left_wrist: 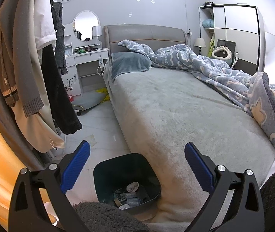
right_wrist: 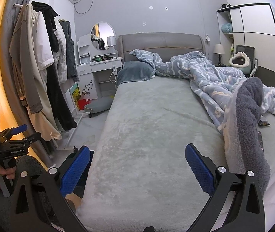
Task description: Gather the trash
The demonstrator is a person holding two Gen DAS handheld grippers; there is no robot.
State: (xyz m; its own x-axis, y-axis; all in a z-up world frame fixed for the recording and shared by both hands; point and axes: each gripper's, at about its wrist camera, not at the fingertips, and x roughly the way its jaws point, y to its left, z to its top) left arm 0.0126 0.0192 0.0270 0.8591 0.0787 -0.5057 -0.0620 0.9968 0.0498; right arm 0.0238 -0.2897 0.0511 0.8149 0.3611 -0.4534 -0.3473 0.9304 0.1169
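Observation:
A dark green trash bin (left_wrist: 100, 176) stands on the floor at the bed's left front corner, with several pieces of trash (left_wrist: 128, 194) inside. My left gripper (left_wrist: 137, 150) is open and empty, held above the bin. My right gripper (right_wrist: 137, 151) is open and empty over the foot of the bed (right_wrist: 147, 127). A dark wrapper (right_wrist: 264, 123) lies on the bed at the right, beside the folded blanket. A pale scrap (left_wrist: 91, 140) lies on the floor near the clothes rack. The left gripper also shows in the right wrist view (right_wrist: 24, 130), held in a hand.
A blue patterned duvet (left_wrist: 205, 63) is bunched on the bed's right side. A clothes rack with hanging coats (left_wrist: 31, 77) stands left. A white dressing table (left_wrist: 87, 58), a grey floor cushion (left_wrist: 89, 100) and yellow bag sit beyond. A wardrobe (left_wrist: 237, 32) is at the back right.

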